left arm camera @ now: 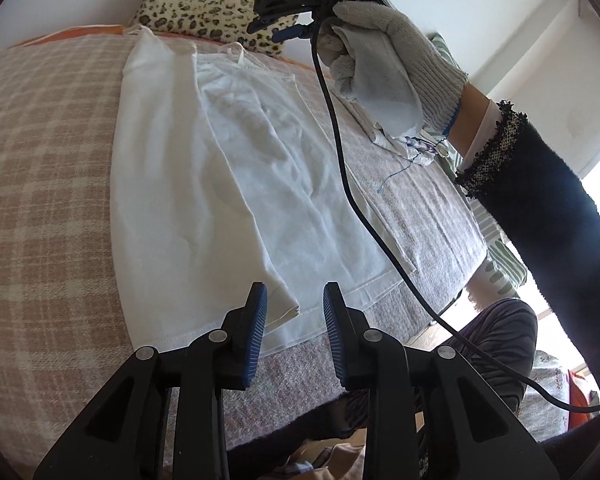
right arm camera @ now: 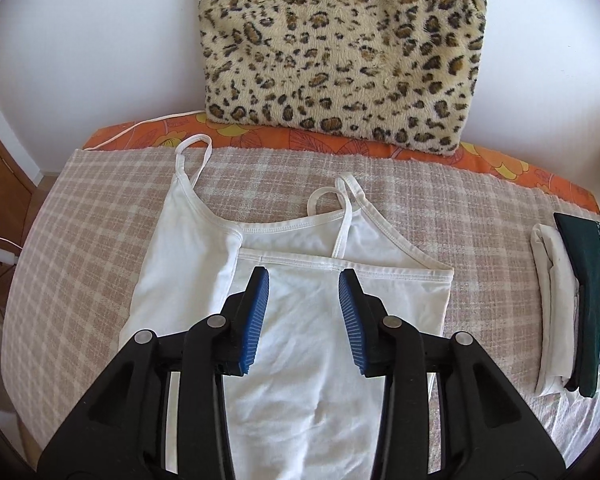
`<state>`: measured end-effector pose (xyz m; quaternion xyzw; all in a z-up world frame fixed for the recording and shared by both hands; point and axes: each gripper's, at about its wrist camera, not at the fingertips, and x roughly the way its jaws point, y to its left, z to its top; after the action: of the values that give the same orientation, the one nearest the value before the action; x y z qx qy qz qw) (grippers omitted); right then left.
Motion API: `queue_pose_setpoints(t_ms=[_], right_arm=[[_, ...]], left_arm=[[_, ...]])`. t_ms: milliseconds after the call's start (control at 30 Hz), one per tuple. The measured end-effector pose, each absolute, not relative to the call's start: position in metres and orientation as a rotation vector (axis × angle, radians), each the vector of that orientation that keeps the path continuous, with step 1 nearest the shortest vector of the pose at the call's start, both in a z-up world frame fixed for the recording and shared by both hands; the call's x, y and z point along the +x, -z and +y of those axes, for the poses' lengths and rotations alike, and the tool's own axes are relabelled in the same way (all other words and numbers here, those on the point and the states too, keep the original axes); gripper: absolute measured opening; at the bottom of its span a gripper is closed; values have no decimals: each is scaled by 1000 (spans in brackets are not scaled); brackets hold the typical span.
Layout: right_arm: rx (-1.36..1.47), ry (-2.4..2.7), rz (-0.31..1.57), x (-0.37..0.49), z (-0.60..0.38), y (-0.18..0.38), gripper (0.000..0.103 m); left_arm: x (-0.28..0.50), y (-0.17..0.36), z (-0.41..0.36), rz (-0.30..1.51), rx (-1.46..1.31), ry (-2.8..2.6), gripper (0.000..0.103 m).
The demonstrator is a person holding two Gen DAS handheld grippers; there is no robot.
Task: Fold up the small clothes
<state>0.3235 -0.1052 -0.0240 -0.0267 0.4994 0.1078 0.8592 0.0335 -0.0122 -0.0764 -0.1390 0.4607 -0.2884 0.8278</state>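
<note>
The right gripper (right arm camera: 304,280), jaws standing apart and empty like the left gripper's (left arm camera: 294,300), is hovering over the half-folded white camisole (right arm camera: 300,320) lying on the checked blanket (right arm camera: 80,220); it should be pinching the folded right edge squarely before turning.

Black plastic left gripper (left arm camera: 294,304) with ribbed blue pads (left arm camera: 257,320), silver rivets, grey knitted glove (left arm camera: 396,56), dark tweed-cuffed sleeve (left arm camera: 540,216), black cable (left arm camera: 340,152)

White strappy camisole (right arm camera: 300,320), one side folded over, flat on checked blanket (right arm camera: 80,220)
</note>
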Motion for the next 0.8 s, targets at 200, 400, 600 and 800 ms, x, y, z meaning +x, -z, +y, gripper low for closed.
queue_pose_setpoints(t_ms=[200, 400, 600, 800], right_arm=[[15, -236, 1009, 294, -152, 3, 38], [76, -241, 1001, 267, -201, -1, 39], [119, -247, 995, 250, -243, 4, 39], [178, -261, 1001, 248, -276, 13, 39]], left_arm=[[29, 70, -31, 912, -167, 577, 27], [26, 65, -64, 890, -84, 631, 29], [22, 59, -102, 873, -4, 688, 33], [20, 59, -143, 858, 48, 745, 41]])
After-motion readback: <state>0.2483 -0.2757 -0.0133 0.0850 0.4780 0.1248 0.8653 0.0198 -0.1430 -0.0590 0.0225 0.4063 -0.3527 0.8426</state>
